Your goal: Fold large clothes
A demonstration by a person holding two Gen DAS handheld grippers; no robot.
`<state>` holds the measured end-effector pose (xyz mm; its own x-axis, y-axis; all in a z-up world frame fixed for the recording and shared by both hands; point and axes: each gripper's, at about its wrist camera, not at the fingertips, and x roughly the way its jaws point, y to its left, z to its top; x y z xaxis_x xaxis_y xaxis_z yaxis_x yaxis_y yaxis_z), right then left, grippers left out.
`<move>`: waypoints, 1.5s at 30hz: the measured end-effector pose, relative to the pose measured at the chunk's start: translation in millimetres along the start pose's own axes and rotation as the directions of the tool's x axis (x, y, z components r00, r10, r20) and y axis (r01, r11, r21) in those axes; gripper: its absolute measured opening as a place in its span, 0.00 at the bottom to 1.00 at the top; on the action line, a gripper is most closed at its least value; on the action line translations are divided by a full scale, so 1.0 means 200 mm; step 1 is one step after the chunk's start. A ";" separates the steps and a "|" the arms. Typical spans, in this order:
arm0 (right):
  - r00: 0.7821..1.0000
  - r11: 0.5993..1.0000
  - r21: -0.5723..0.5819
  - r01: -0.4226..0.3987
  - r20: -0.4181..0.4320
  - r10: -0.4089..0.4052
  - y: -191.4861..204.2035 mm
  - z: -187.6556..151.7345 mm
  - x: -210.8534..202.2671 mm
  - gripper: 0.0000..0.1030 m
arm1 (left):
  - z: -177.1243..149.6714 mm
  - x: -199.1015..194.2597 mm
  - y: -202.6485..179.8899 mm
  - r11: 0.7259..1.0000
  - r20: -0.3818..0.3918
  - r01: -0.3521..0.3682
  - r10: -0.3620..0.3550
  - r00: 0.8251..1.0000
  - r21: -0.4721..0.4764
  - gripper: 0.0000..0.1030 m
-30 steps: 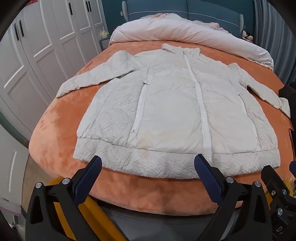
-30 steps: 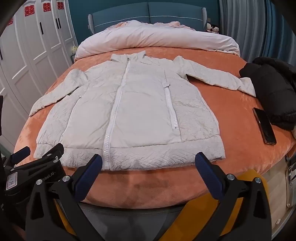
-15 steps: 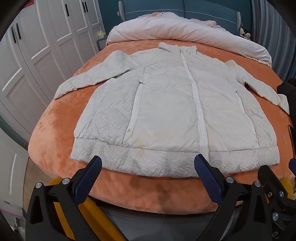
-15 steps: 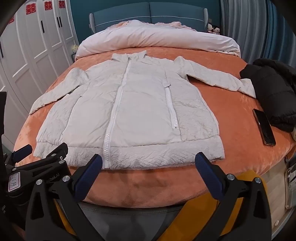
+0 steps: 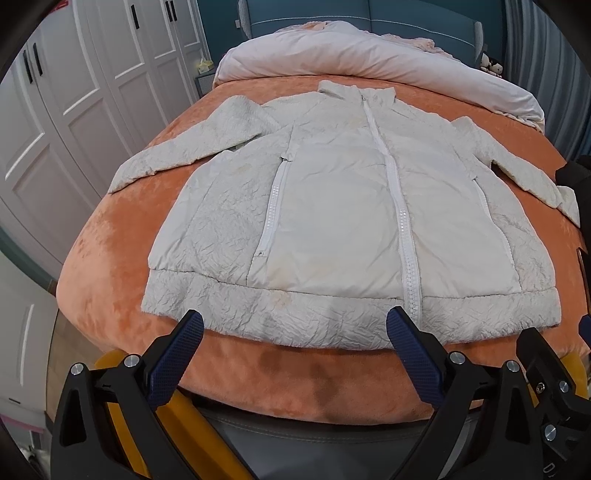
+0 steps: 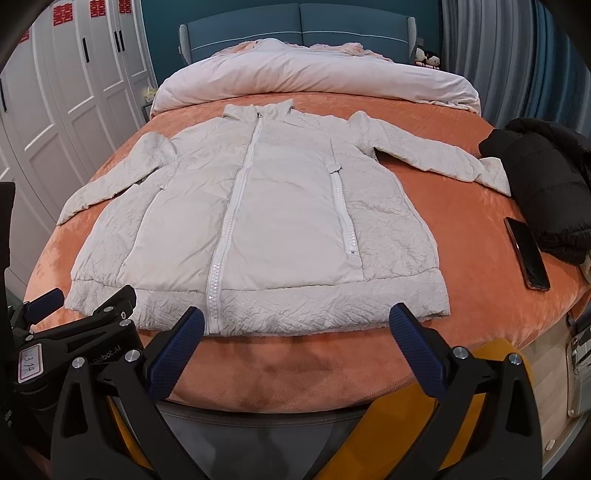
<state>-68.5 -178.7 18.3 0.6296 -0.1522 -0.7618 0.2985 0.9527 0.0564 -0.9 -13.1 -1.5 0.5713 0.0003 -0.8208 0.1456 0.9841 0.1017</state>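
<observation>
Two views. From the left wrist, our left tool (image 5: 293,345) hangs released at the bed's near edge, its blue pads spread wide just short of the white padded jacket's (image 5: 343,221) hem; the jacket lies flat, zipped, sleeves out, on the orange bedspread (image 5: 110,240).

From the right wrist, our right tool (image 6: 295,341) is likewise released before the hem. A phone (image 6: 527,254) and black coat (image 6: 543,184) lie right of the jacket.

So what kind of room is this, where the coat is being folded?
Most likely a bedroom: the white jacket lies on a bed with an orange cover, a rolled duvet by the headboard, and wardrobe doors alongside.
</observation>
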 end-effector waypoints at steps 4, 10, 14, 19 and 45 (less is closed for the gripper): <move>1.000 1.000 0.003 -0.001 -0.001 0.001 0.00 0.00 0.00 0.95 | 0.00 0.00 0.00 1.000 0.004 -0.003 0.003 1.000 0.001 0.94; 1.000 1.000 0.000 -0.001 0.000 0.001 0.00 0.00 0.00 0.95 | -0.01 0.00 0.00 1.000 0.006 -0.006 0.006 1.000 0.002 0.94; 1.000 1.000 0.001 -0.001 -0.001 0.001 0.00 0.00 0.00 0.95 | -0.01 0.00 0.00 1.000 0.006 -0.006 0.006 1.000 0.001 0.93; 1.000 1.000 0.000 0.000 0.001 0.000 0.00 0.00 0.00 0.95 | -0.01 0.00 0.01 1.000 0.007 -0.007 0.007 1.000 0.001 0.93; 1.000 1.000 0.006 -0.004 0.013 0.004 0.00 0.00 -0.03 0.95 | 0.00 -0.05 0.00 1.000 0.024 -0.021 0.021 1.000 -0.005 0.93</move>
<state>-72.1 -178.8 22.8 0.6401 -0.1519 -0.7532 0.3002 0.9518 0.0632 -6.6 -12.9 7.5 0.5931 0.0167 -0.8049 0.1300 0.9847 0.1162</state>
